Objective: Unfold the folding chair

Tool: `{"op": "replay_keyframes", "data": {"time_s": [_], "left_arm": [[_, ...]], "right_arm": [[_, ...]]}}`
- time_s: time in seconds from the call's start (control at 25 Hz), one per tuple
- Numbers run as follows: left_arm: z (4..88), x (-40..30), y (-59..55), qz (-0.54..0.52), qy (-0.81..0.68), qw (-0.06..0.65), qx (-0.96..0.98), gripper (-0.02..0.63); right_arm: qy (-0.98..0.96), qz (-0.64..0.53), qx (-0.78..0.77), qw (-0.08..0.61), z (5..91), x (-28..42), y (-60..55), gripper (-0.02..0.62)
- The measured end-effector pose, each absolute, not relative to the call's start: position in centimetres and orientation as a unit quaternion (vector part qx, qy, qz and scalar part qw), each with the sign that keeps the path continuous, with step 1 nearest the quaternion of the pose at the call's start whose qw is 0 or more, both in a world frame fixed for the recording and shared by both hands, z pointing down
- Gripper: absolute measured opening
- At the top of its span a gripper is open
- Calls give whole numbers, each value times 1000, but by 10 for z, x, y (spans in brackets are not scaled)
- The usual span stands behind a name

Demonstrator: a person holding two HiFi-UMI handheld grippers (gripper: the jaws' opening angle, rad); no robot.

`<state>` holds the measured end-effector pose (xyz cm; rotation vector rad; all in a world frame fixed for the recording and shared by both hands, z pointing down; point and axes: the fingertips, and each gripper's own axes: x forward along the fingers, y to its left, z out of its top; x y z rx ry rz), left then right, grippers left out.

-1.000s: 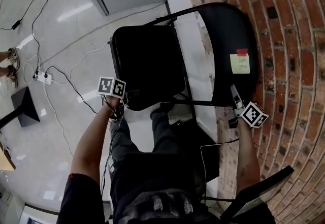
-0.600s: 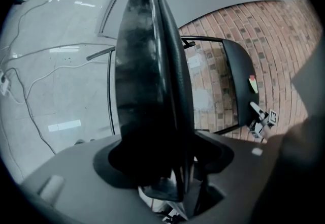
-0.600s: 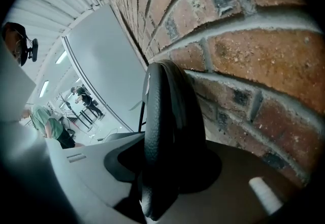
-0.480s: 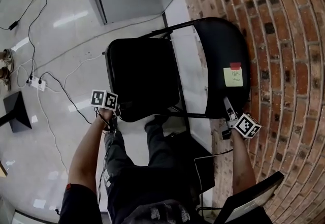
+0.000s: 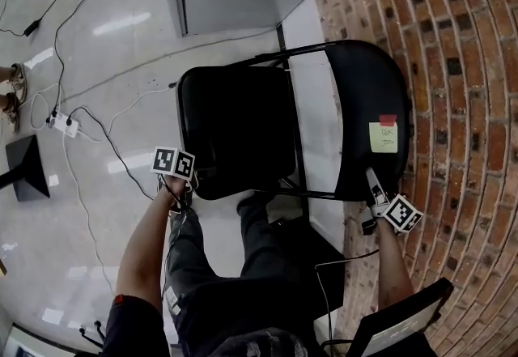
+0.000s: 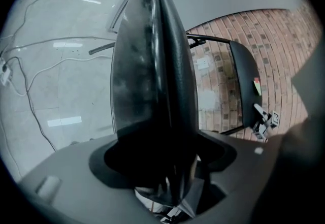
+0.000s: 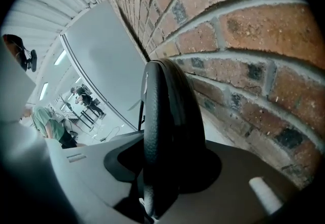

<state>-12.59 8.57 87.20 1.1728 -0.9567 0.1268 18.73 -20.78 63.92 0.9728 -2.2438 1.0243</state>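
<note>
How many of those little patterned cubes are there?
2. One black-and-white marker cube sits at the black chair seat's near-left corner; the other at the backrest's near end, beside the red brick wall. None seems hidden.

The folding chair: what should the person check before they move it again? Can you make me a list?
1. The right gripper holds the backrest: ok, its jaws are closed on the edge.
2. The left gripper holds the seat: cannot tell. The seat's edge is between its jaws, but they have just been opening.
3. The seat stands apart from the backrest: ok.
4. The seat is all the way down: cannot tell.
5. The shoe is clear of the crossbar: cannot tell. From above they look close together.
</note>
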Motion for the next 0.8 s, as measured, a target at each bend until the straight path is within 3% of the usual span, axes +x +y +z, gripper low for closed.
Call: {"op": "replay_keyframes", "data": {"time_s": [0.48,0.8], "left_arm": [[900,-142,102,32,-431,730,530,376],[909,-149,106,27,-433,723,537,386]], "right_arm": [[-811,363,367,274,651,181,-201,160],[-824,370,352,245,646,166,-185,146]]}}
